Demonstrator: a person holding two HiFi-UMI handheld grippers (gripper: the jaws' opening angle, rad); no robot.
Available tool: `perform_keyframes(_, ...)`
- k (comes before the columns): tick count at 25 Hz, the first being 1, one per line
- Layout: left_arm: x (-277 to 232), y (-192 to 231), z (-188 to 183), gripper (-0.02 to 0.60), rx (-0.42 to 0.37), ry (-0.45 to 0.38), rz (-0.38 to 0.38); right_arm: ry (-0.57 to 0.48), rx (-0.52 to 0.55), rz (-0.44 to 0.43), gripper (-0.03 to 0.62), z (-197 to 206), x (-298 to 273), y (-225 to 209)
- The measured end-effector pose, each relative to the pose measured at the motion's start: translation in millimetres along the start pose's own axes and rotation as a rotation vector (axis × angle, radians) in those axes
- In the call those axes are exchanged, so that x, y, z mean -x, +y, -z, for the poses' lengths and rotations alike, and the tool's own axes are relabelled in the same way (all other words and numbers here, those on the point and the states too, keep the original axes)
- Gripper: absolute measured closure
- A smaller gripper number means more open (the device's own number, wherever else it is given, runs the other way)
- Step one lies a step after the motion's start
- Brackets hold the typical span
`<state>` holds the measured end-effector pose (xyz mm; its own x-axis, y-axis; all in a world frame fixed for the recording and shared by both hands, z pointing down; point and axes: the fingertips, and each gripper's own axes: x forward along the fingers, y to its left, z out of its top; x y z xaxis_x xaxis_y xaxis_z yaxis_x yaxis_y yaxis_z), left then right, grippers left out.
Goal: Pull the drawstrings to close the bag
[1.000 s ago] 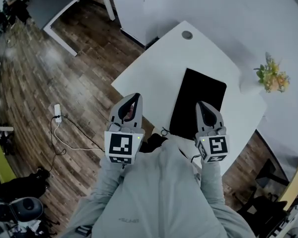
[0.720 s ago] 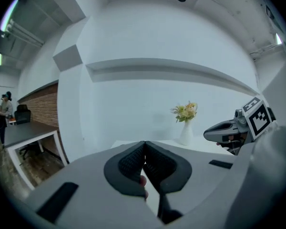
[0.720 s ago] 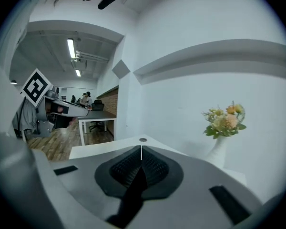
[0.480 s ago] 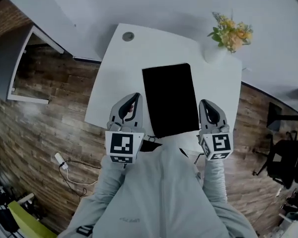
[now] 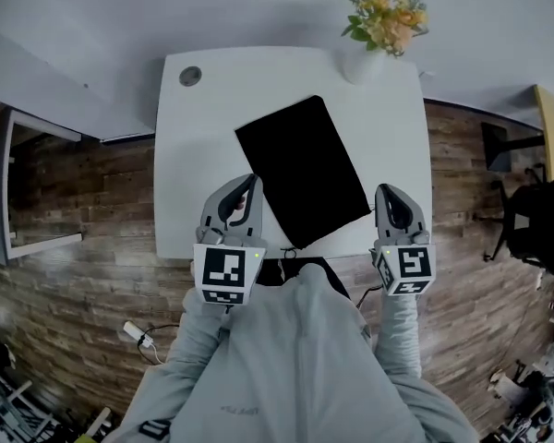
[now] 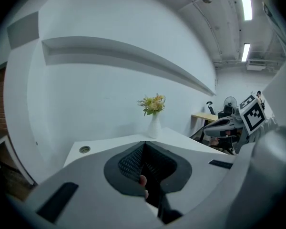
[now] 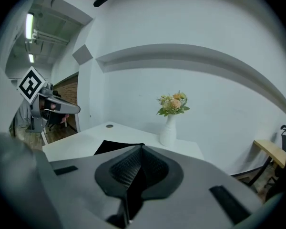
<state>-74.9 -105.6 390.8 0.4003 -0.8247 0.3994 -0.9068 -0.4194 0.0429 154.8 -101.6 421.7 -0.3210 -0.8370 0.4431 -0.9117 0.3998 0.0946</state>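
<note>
Left claw (image 5: pixel 248 188) shut, nothing gripped. Right claw (image 5: pixel 393 196) likewise shut, empty. Both held over near edge of white worktop (image 5: pixel 203 146). Black bag (image 5: pixel 303 169) laid flat on worktop, skewed, between claws and ahead of them, touched by neither. Flower vase (image 5: pixel 369 58) seen at far edge.

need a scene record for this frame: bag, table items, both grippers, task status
surface: white rectangular table on a wooden plank floor
bag: flat black bag, lying skewed on the table, neither gripper touching it
drawstrings: not made out
other items: white vase of yellow flowers at the far right corner; round grey grommet at the far left corner
left gripper: shut, empty, left of the bag's near corner
right gripper: shut, empty, right of the bag
task status: pull not yet begun
</note>
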Motion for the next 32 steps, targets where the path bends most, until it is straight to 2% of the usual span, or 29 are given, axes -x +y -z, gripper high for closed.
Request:
perform_keyframes(6, -5, -9, -2, 0.555, -0.012, 0.001, 0.037, 0.003, -0.017, 0.028, 0.571, 4, 9, -5)
perform_keyframes(14, -11, -29, 1, 0.557, -0.024, 0.018, 0.063, 0.017, 0.019, 0.005, 0.569, 8, 9, -15)
perform_keyframes(27, -2, -63, 78, 0.555, 0.01, 0.185, 0.176, 0.173, 0.128, -0.06, 0.568, 68, 7, -34)
perform_keyframes(32, 3, -80, 119, 0.554, 0.04, 0.295, 0.227, 0.271, 0.167, -0.12, 0.568, 104, 10, -38)
